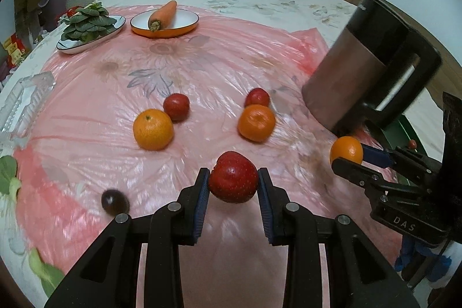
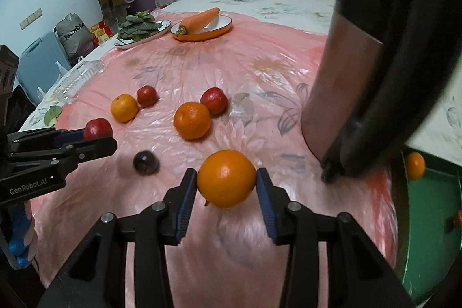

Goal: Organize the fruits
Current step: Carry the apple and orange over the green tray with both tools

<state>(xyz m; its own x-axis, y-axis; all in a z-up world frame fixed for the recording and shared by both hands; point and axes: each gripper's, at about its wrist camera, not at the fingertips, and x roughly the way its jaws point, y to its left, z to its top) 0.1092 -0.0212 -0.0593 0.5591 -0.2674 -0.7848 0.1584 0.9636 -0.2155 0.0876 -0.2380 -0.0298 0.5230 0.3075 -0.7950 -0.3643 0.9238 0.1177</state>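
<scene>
Fingers (image 1: 203,186) of my left gripper (image 1: 233,185) clamp a red fruit (image 1: 233,181); my right gripper (image 2: 226,182) squeezes an orange (image 2: 226,178) above the pink sheet (image 2: 260,71).

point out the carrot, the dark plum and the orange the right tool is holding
carrot (image 1: 163,15), left wrist view, middle of its body
dark plum (image 2: 145,162), right wrist view, its top face
orange (image 2: 226,178), right wrist view, centre of its front

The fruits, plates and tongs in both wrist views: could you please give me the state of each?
Left tongs: shut on red fruit, lifted.
Right tongs: shut on held orange.
Carrot: lying in orange-rimmed plate.
Greens: piled on white plate.
Dark fruit: loose on pink sheet.
</scene>
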